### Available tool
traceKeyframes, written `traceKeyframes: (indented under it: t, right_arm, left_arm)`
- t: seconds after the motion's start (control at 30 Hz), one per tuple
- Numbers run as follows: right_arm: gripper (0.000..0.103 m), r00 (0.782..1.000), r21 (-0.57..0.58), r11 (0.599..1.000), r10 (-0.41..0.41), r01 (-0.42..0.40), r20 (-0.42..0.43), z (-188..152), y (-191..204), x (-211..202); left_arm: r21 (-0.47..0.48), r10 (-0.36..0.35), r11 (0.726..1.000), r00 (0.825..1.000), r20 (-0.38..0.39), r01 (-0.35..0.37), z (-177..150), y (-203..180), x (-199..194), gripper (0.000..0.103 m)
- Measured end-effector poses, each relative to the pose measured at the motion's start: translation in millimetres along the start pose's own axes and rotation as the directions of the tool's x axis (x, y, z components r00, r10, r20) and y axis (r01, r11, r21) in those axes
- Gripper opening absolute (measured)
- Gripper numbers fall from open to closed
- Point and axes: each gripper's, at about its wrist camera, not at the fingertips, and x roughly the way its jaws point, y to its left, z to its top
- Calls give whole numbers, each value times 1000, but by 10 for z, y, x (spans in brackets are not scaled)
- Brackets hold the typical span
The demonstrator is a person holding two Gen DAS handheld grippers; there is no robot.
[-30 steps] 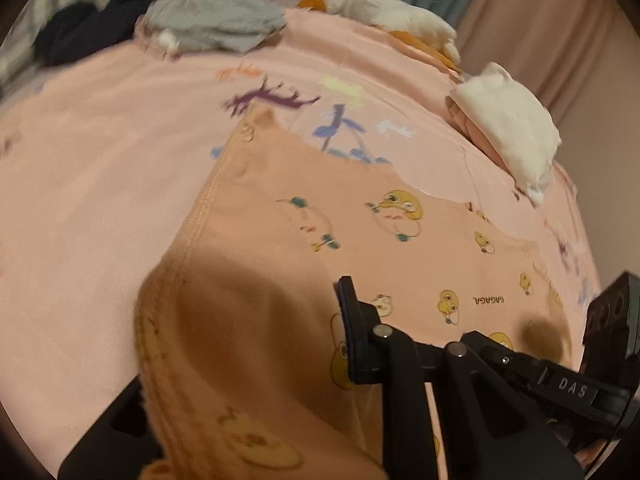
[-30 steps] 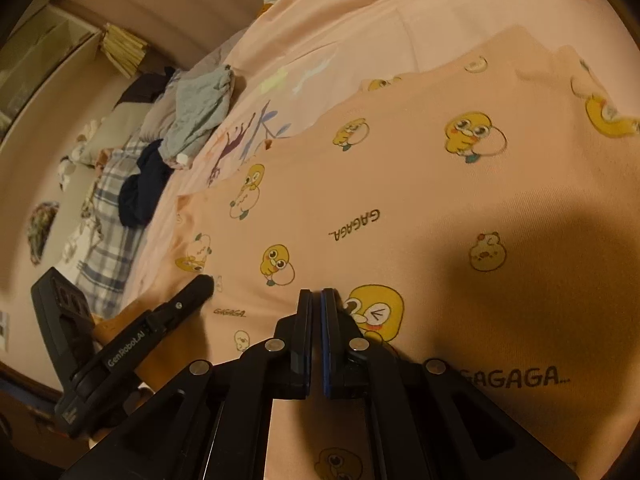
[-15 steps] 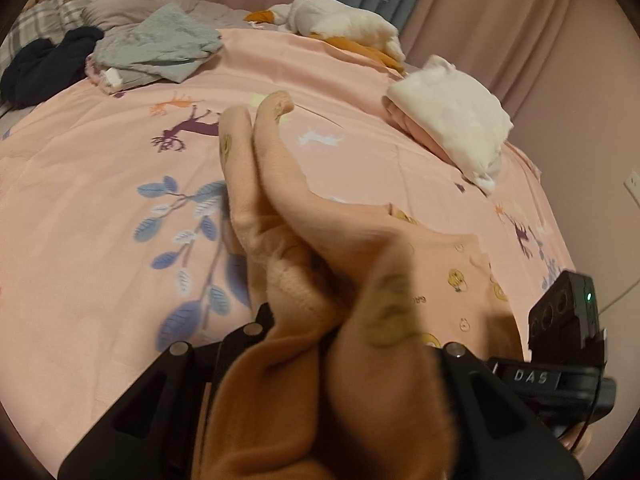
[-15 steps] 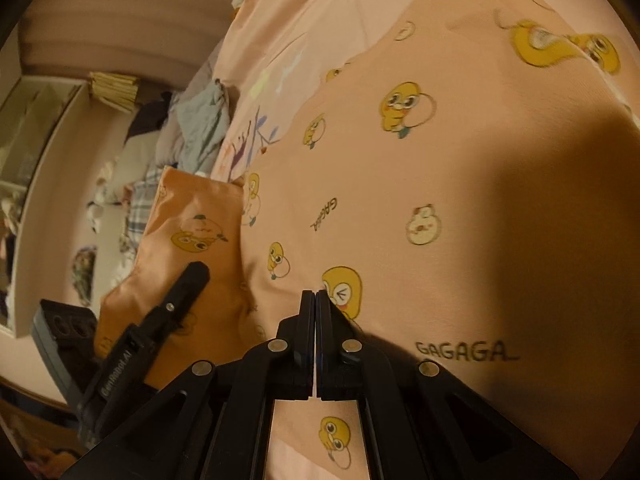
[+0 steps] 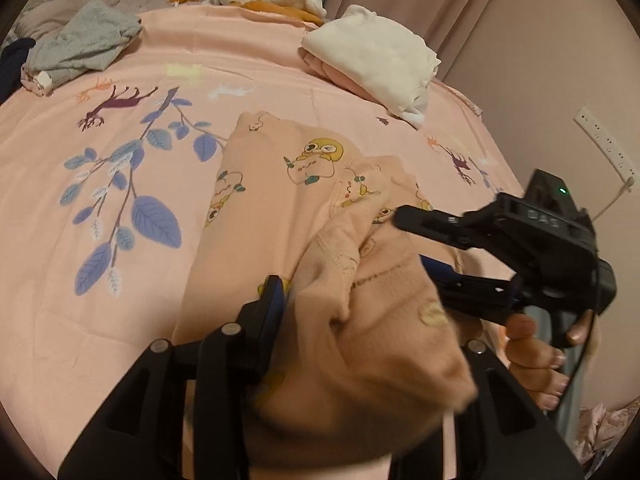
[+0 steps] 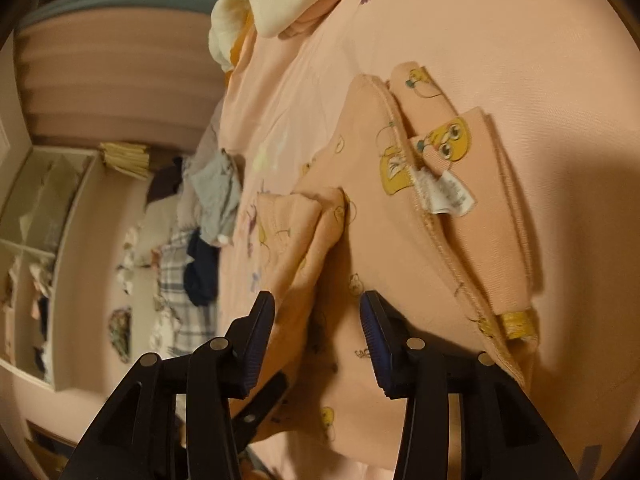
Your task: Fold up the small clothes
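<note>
Right wrist, right tongs [image 6: 318,334] just opened, peach garment [image 6: 400,240] between, left tongs [image 5: 360,300] draped

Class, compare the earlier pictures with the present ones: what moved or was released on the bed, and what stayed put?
The peach duck-print garment, spread flat a second ago, has been folded over itself, its label now showing. The right tool was shut; its jaws have just been opening, cloth between them but not pressed. The left tool has been opening too, bunched cloth still draped in it. The white folded pile and grey clothes stayed put.
</note>
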Motion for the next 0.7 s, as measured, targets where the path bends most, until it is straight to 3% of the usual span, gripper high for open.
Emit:
traceKeyframes:
  t: [0.07, 0.2, 0.27, 0.33, 0.4, 0.47, 0.57, 0.7]
  right_arm:
    - [46, 999, -17, 1000, 12, -12, -40, 0, 47, 70]
    - [49, 998, -16, 1000, 17, -18, -68, 6, 116, 198]
    - [53, 998, -28, 1000, 6, -7, -59, 4, 124, 202]
    - [53, 999, -3, 1000, 11, -12, -40, 19, 104, 201]
    - [54, 1000, 18, 1000, 22, -21, -15, 25, 79, 174]
    - [54, 1000, 6, 1000, 7, -7, 3, 38, 73, 167]
    - [54, 1000, 6, 1000, -7, 7, 19, 23, 67, 161]
    - [54, 999, -13, 999, -32, 33, 35, 8, 104, 170]
  left_arm:
    - [-58, -63, 996, 997, -37, 60, -23, 67, -65, 53]
    - [-83, -147, 986, 989, -24, 144, -93, 103, -298, 59]
    - [-54, -109, 993, 994, 10, 109, -120, 91, -389, 67]
    - [-21, -26, 999, 999, 37, 27, -134, 112, -450, 68]
    - [-27, 2, 1000, 1000, 29, -1, -127, 182, -477, 68]
    - [-79, 3, 997, 1000, 21, -2, -95, 297, -552, 68]
    - [-141, -47, 988, 996, 80, 58, -66, 427, -697, 72]
    - [-150, -74, 985, 994, 82, 86, -94, 475, -730, 72]
